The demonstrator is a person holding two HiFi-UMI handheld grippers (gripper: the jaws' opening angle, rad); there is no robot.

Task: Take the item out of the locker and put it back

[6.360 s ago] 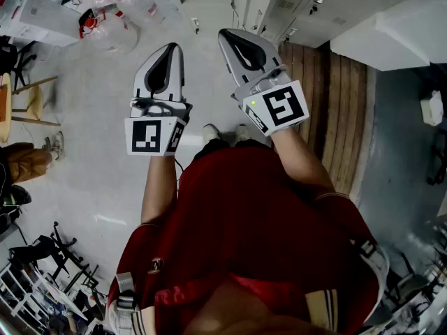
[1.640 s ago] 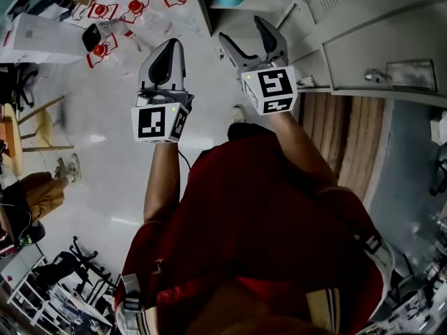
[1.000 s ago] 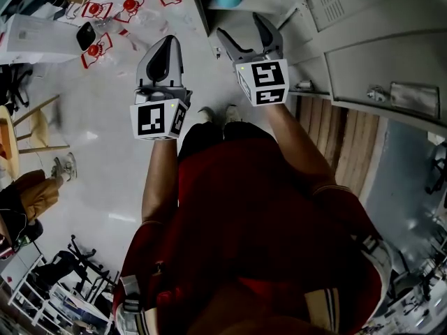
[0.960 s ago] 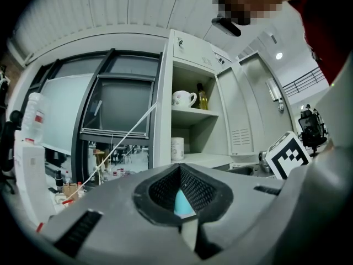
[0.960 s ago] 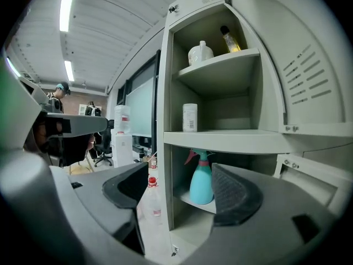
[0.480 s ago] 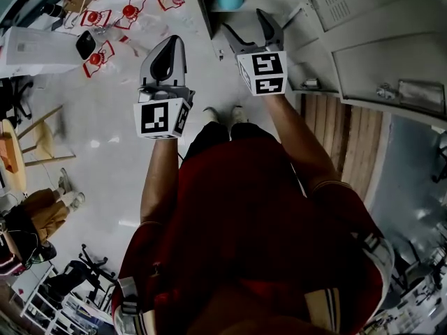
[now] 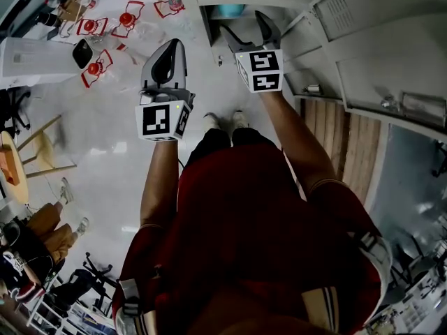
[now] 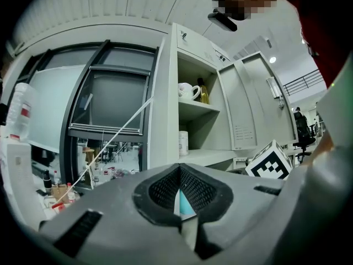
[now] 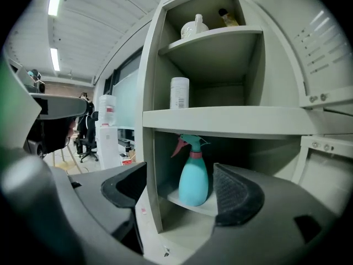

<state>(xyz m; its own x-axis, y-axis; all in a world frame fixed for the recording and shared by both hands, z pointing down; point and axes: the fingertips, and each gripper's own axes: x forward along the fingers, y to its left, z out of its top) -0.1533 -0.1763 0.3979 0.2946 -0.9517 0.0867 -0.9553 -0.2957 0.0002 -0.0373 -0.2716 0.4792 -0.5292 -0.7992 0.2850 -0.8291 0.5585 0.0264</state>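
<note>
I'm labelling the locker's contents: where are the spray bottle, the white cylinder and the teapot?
spray bottle [image 9: 193, 184], right gripper view, teal body.
white cylinder [image 9: 179, 93], right gripper view, side wall.
teapot [image 9: 194, 28], right gripper view, belly.

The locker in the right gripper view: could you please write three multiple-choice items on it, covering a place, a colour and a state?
1. Where does the spray bottle stand?
A. top shelf
B. middle shelf
C. lowest shelf in view

2. What colour is its body?
A. teal
B. yellow
C. black

3. How do the right gripper's jaws stand?
A. shut on the bottle
B. apart, holding nothing
C. shut and empty

Answers:
1 C: it stands one shelf below the white canister.
2 A: the body is teal under a pink trigger.
3 B: the jaws are apart and frame the bottle without touching it.
</note>
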